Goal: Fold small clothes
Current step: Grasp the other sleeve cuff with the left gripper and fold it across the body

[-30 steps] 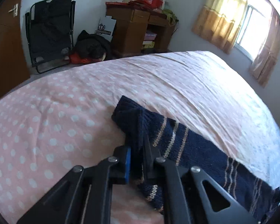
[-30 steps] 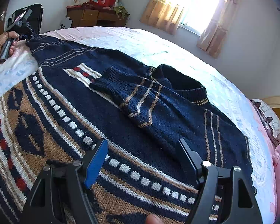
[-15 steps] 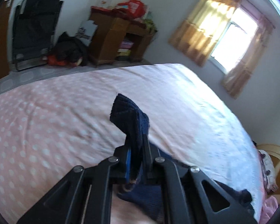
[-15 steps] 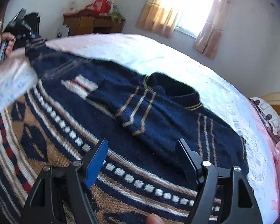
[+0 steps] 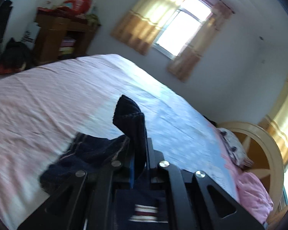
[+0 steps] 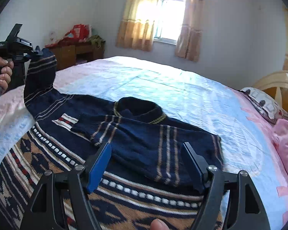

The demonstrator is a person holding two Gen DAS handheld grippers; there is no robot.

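home bedroom: bed with pillow, curtained window, cluttered wooden desk.

Sweater flat on bed, collar toward window, one sleeve folded across chest. Other sleeve lifted off bed at left, cuff in left gripper. Right gripper above hem. Pillow at right by headboard. Desk behind bed, left of window.

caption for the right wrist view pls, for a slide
Open right claw hovers over a navy patterned sweater on the bed while the left claw lifts its sleeve.
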